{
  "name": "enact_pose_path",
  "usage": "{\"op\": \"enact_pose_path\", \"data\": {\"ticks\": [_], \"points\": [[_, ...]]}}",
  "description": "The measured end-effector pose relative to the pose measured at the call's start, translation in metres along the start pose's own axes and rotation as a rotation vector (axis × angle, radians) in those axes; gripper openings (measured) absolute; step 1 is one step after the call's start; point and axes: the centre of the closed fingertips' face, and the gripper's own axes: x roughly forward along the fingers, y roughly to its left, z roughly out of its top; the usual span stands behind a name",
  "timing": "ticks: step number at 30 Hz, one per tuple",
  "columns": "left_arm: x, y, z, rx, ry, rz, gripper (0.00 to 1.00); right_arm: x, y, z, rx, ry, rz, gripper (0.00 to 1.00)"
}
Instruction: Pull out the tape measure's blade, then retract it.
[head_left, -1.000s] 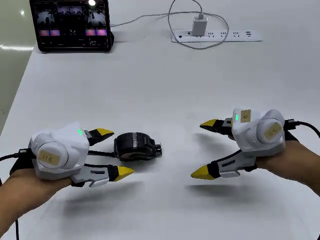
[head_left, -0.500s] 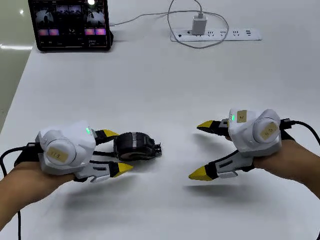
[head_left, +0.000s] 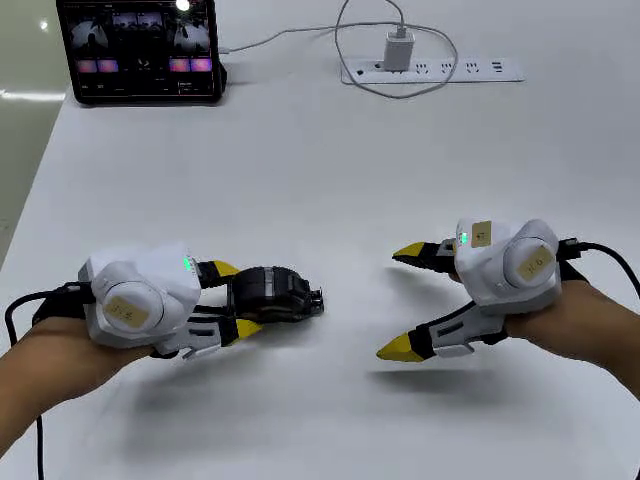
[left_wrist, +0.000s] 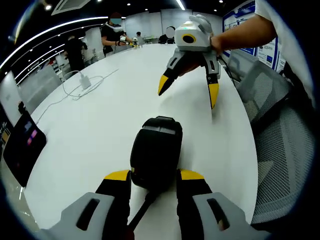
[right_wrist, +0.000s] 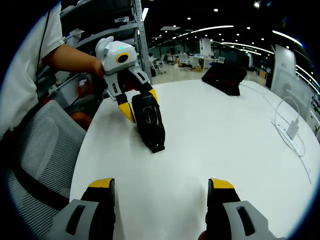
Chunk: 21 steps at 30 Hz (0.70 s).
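Observation:
A black tape measure (head_left: 272, 292) lies on the white table (head_left: 320, 180), its blade hook end pointing right toward the other gripper. My left gripper (head_left: 237, 298) is shut on its rear body, one yellow-tipped finger on each side. The left gripper view has the case (left_wrist: 156, 150) pinched between the left gripper's (left_wrist: 155, 175) tips. My right gripper (head_left: 402, 300) stands open a short way to the right, clear of the case, nothing between its fingers. From the right gripper view, the tape measure (right_wrist: 150, 120) is ahead of the open right gripper (right_wrist: 161, 183).
A tablet (head_left: 140, 45) with a lit screen stands at the table's far left. A white power strip (head_left: 440, 70) with a charger (head_left: 400, 48) and looped cable lies at the far middle. Bare white table spreads between these and the grippers.
My left gripper has slid right, up to the tape measure, and its fingers have closed onto the case. The right gripper has barely moved.

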Motion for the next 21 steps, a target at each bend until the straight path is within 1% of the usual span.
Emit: {"op": "enact_pose_path", "data": {"ticks": [3, 14, 17, 21], "points": [[0.0004, 0.0000, 0.0013, 0.013, 0.008, -0.002, 0.30, 0.0006, 0.0005, 0.0005, 0.000, 0.000, 0.002, 0.74], [0.0012, -0.0002, 0.0020, 0.026, 0.022, -0.013, 0.28, 0.0029, 0.0032, 0.0002, -0.011, 0.004, 0.013, 0.72], [0.0011, -0.0005, 0.0020, 0.033, 0.025, -0.024, 0.27, 0.0042, 0.0042, 0.0005, -0.016, 0.005, 0.017, 0.71], [0.0006, -0.0014, 0.0013, 0.046, 0.041, -0.043, 0.26, 0.0061, 0.0046, 0.0015, -0.017, 0.002, 0.023, 0.70]]}}
